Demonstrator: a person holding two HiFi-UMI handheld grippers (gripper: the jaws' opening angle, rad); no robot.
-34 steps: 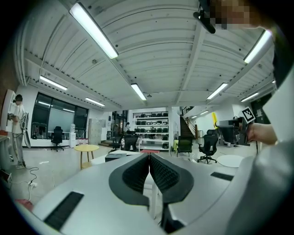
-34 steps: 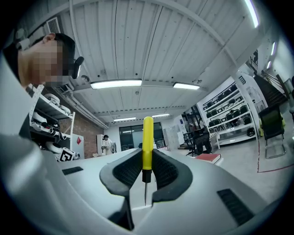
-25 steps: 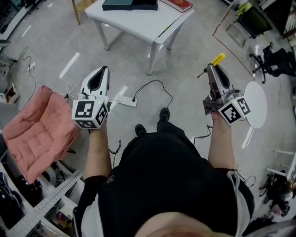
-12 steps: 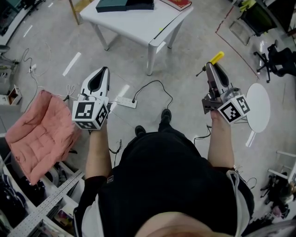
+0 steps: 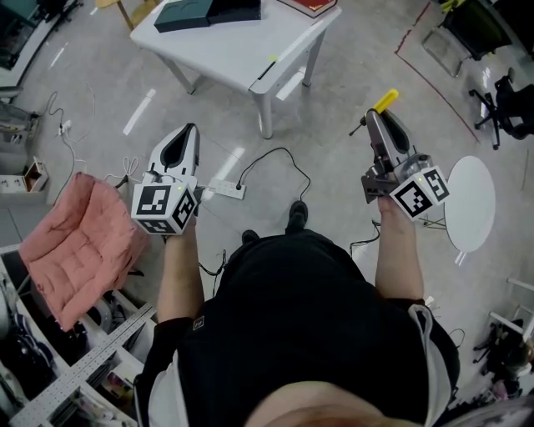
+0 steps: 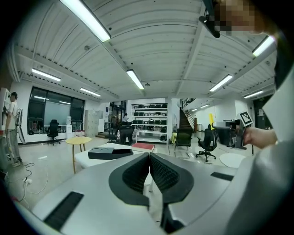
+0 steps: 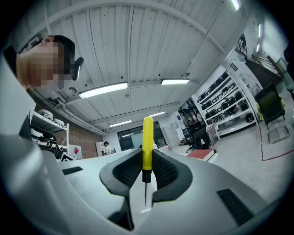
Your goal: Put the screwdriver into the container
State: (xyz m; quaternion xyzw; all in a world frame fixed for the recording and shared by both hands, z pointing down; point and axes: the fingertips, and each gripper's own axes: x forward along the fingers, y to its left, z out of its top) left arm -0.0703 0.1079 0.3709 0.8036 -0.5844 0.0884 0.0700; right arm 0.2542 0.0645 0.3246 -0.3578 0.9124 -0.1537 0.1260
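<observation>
1. L gripper (image 5: 190, 128): I hold it out in front of me, over the floor. Jaws clenched together, nothing btwn them.
2. R gripper (image 5: 375, 121): jaws clamped on the screwdriver (image 7: 147, 137). Yellow handle sticks out past the tips; blade points back toward the gripper body.
3. Floor below: power strip (image 5: 225, 190) btwn the grippers, pink cushion (image 5: 75, 250) at L.
4. Farthest: white table (image 5: 242, 58) w/ dark container (image 5: 185, 14) and red book (image 5: 310, 7) on top, well apart from the screwdriver.

Head view steeply down, gripper views outward, white table (image 5: 234, 46) shared with left
</observation>
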